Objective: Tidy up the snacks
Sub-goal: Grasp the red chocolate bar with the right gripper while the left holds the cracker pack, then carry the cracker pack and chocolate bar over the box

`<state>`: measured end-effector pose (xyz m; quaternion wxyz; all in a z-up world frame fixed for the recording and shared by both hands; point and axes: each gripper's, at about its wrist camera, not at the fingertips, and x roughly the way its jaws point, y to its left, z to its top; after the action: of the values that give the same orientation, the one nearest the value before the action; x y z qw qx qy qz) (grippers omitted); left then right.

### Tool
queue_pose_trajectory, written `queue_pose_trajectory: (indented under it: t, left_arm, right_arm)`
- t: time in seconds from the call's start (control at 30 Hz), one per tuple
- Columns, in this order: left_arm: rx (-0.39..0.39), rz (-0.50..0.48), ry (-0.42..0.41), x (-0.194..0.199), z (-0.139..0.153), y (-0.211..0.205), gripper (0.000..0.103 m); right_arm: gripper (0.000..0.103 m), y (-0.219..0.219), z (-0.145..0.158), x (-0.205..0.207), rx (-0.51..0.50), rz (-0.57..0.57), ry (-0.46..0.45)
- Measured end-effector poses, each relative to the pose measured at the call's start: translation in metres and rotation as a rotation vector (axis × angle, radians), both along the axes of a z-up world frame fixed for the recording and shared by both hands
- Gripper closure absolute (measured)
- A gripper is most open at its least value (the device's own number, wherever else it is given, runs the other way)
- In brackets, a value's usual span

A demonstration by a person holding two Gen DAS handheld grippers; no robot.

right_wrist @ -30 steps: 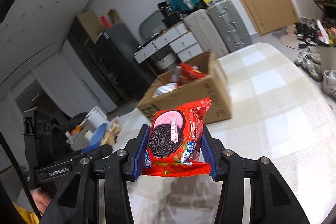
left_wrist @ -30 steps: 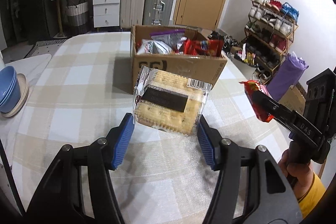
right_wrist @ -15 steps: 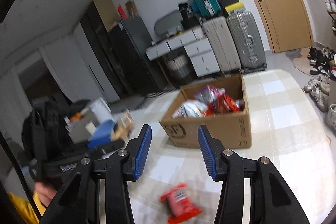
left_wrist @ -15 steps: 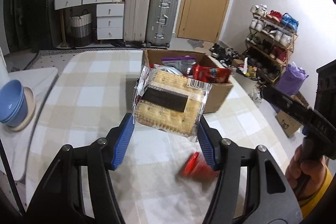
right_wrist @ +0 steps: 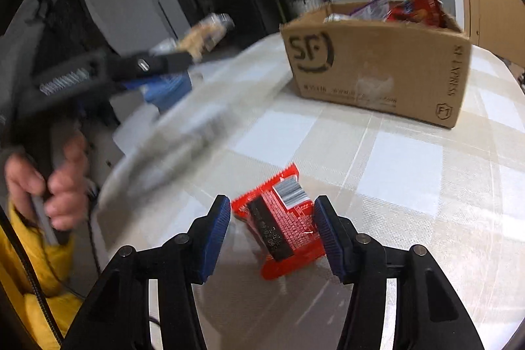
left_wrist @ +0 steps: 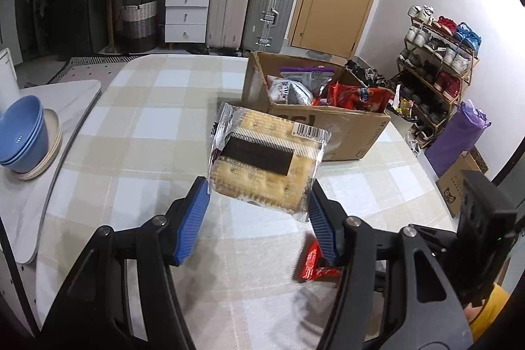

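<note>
Jaws first: the left gripper (left_wrist: 257,202) is clamped on a clear-wrapped cracker pack (left_wrist: 267,161), held in the air above the checked tabletop (left_wrist: 137,133) and short of the cardboard box (right_wrist: 377,68), which already holds several snack bags. On the right gripper (right_wrist: 272,232) the jaws have just been opening; they stand apart with the red cookie packet (right_wrist: 282,225) lying flat on the tabletop between them, and neither pad visibly presses on it. The main risk is probably that this packet, resting askew, gets pushed along the cloth or pinched only by a corner if the jaws close without being squared to it. A lesser one seems to be the cracker pack: gripped low at its near end, it could tip or slide free while being carried to the box.
</note>
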<state>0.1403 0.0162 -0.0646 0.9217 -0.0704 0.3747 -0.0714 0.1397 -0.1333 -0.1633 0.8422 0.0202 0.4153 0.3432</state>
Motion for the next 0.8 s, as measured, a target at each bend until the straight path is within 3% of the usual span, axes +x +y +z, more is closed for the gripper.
queue_pose_trajectory:
  t: [0.23,0.4,0.63,0.8]
  left_arm:
    - [0.003,0.012,-0.006,-0.006,0.004,0.006,0.046]
    - [0.003,0.015,-0.001,-0.007,0.005,0.007,0.046]
    - [-0.002,0.019,-0.003,-0.009,0.007,0.009,0.046]
    - [0.007,0.018,-0.014,-0.007,0.012,0.008,0.046]
  right_arm:
    - [0.049,0.024,-0.012,0.005,-0.152,0.044,-0.025]
    - [0.057,0.032,-0.017,0.005,-0.216,0.064,-0.062]
    - [0.059,0.021,-0.007,-0.003,-0.080,0.057,-0.056]
    - [0.059,-0.005,0.025,-0.003,0.067,0.014,-0.068]
